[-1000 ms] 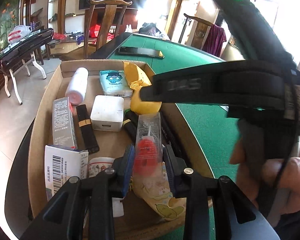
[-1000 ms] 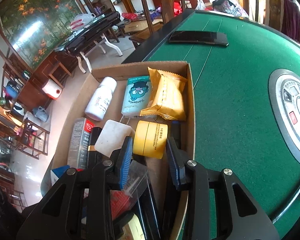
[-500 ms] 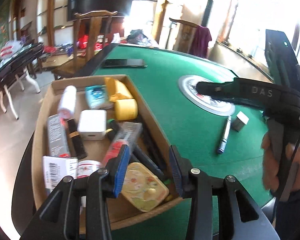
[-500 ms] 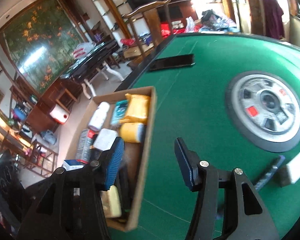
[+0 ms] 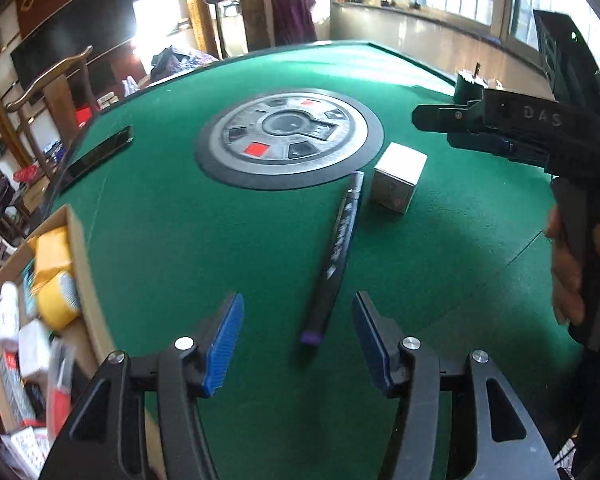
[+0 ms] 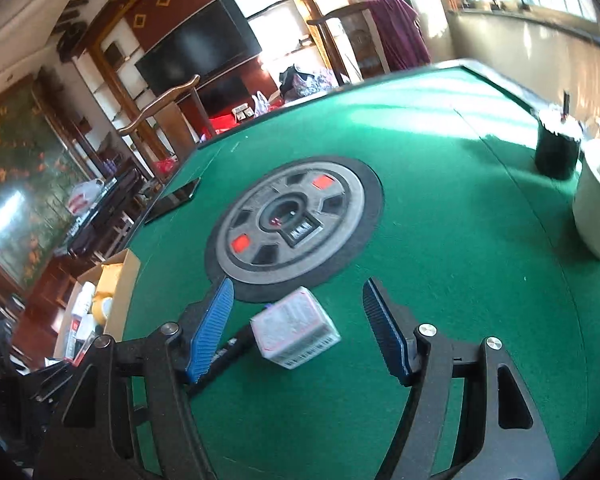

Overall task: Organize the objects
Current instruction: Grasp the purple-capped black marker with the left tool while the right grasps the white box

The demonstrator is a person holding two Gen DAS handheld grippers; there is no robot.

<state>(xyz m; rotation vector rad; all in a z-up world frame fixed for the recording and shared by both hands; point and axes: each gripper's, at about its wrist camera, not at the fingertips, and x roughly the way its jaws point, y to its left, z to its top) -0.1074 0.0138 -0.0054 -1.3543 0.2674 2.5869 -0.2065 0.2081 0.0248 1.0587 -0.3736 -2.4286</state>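
A dark marker pen with a purple end lies on the green felt table, next to a small white box. My left gripper hovers over the pen's near end, jaws opening, pads clear of it. In the right wrist view my right gripper hangs over the white box, jaws opening wide with nothing pressed; the pen shows beside its left finger. The cardboard box with several sorted items sits at the table's left edge. The right gripper also shows in the left view, held by a hand.
A round grey control panel is set in the table's middle. A black phone lies far left. A black cup and a white tub stand at the right. Wooden chairs ring the table.
Both grippers have let go over the cardboard box, swung right across the felt and opened. The left now faces the pen, the right the small white box.
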